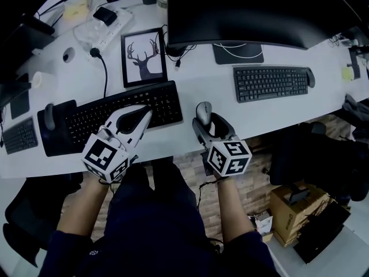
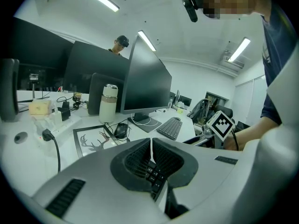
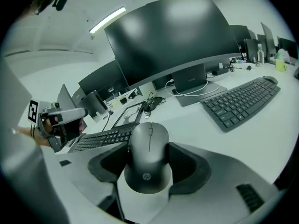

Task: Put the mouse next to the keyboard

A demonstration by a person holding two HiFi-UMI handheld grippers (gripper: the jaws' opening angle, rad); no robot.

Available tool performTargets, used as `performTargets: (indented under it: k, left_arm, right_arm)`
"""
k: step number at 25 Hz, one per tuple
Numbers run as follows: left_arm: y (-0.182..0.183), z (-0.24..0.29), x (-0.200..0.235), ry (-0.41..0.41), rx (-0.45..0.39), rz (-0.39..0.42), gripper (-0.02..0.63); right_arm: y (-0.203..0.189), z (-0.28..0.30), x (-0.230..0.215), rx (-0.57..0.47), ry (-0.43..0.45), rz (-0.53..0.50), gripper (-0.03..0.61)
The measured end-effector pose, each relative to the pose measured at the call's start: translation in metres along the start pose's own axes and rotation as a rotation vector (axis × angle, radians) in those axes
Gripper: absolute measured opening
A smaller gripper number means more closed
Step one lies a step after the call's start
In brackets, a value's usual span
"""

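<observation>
The right gripper's (image 1: 211, 124) jaws pinch the mouse (image 1: 203, 111) by its sides near the desk's (image 1: 190, 79) front edge, just right of the keyboard (image 1: 86, 120). The left gripper (image 1: 144, 116) is over that keyboard's right half, jaws pressed together on nothing.

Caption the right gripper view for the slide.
Right gripper grips the grey mouse beside the black keyboard on the white desk, curved monitor behind.
</observation>
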State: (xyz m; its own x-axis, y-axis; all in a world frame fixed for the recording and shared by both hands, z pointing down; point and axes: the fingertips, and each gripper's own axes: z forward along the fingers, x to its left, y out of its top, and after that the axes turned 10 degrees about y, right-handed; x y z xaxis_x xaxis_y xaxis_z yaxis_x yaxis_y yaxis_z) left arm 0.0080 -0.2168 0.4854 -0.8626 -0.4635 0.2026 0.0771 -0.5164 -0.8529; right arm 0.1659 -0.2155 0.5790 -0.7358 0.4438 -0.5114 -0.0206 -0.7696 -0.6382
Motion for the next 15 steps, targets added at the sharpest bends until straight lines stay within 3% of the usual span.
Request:
performTargets:
  k: [15]
  left_arm:
    - [-0.01,-0.008,0.006,0.002,0.012,0.013,0.038]
  right_arm:
    - [-0.02,0.015,-0.011,0.094,-0.102,-0.097,0.278]
